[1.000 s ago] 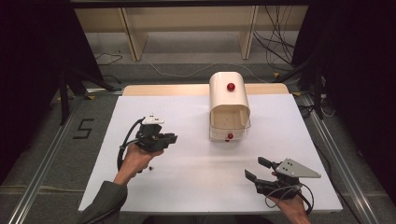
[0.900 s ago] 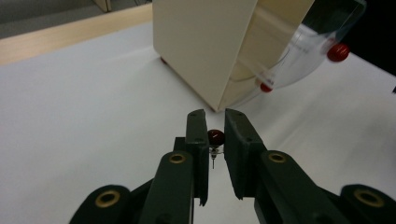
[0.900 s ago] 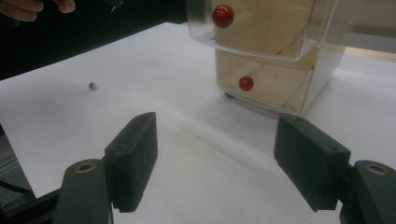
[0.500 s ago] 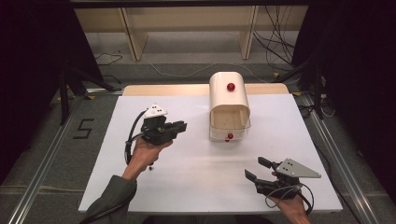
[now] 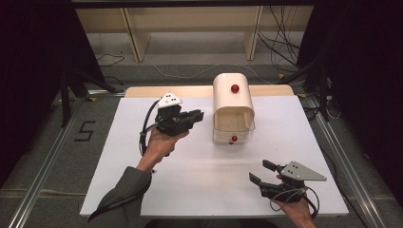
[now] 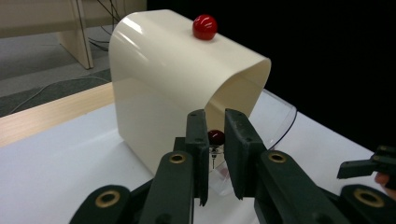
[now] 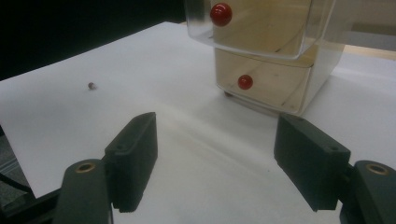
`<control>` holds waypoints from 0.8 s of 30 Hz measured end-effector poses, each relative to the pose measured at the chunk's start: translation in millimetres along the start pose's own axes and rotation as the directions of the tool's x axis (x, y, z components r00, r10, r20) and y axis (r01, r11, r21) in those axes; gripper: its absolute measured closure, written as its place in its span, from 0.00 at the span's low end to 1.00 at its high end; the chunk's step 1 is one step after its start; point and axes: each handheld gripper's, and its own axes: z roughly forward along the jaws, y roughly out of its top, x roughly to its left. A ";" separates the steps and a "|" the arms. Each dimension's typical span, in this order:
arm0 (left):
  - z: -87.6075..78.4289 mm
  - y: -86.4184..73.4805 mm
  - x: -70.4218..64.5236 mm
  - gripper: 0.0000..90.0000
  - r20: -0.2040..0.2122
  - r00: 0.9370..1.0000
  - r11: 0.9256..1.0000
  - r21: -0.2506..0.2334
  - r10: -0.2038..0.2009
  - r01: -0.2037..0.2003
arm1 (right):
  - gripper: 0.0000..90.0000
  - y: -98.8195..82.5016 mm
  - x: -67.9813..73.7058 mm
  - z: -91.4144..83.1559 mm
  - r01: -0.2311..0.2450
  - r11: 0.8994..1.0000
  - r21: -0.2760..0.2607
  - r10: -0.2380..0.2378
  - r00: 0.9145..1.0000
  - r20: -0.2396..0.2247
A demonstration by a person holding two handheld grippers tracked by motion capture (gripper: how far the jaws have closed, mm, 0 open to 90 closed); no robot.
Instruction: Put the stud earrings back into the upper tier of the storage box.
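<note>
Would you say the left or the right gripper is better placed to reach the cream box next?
Left. The left gripper is raised beside the cream box, jaws near together and pointing at it. The right gripper is open, low at the table's near edge.

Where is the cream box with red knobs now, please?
In the high view the cream box stands at the table's far middle, right of the left gripper, far beyond the right gripper.

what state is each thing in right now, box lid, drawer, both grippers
cream box: upright on the white table
clear lid: lowered over the box front
bottom drawer: pushed in
left hand-held gripper: jaws shut, nothing between them, raised and pointing at the box
right hand-held gripper: jaws open, holding nothing, low near the table's front edge
</note>
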 end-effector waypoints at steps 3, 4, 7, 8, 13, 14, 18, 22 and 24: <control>5.4 3.0 -3.7 0.89 0.010 1.000 1.000 0.004 0.007 -0.007 | 0.34 0.3 -0.6 -0.5 -0.002 1.000 -0.002 0.002 1.000 0.000; 7.8 3.4 -4.7 0.89 0.011 1.000 1.000 0.009 0.011 -0.011 | 0.34 0.3 -0.6 -0.5 -0.002 1.000 -0.002 0.002 1.000 0.000; 16.1 4.2 -8.0 0.89 0.017 1.000 1.000 0.016 0.006 -0.006 | 0.34 0.3 -0.6 -0.7 -0.003 1.000 -0.003 0.003 1.000 -0.001; 18.1 4.5 -8.8 0.89 0.018 1.000 1.000 0.019 0.006 -0.007 | 0.34 0.2 -0.5 -0.6 -0.003 1.000 -0.002 0.003 1.000 -0.002; 30.0 7.6 -16.1 0.89 0.029 0.999 0.999 0.034 0.016 -0.017 | 0.34 0.2 0.3 -0.2 0.000 1.000 -0.001 0.000 1.000 -0.005; 32.3 8.3 -17.5 0.89 0.027 0.999 0.999 0.039 0.024 -0.025 | 0.34 0.1 -0.1 0.0 -0.003 1.000 0.000 0.003 1.000 -0.005; 40.6 10.1 -20.8 0.89 0.033 0.999 0.999 0.044 0.021 -0.023 | 0.34 0.2 0.0 -0.3 -0.007 1.000 -0.002 0.007 1.000 -0.003; 49.5 10.6 -22.7 0.89 0.029 0.999 0.998 0.058 0.020 -0.022 | 0.34 -0.1 -0.2 -0.5 0.003 1.000 -0.001 -0.003 1.000 -0.003; 52.9 10.4 -22.8 0.89 0.029 0.999 0.998 0.062 0.020 -0.022 | 0.34 0.0 -0.2 -0.4 0.001 1.000 0.000 -0.001 1.000 -0.004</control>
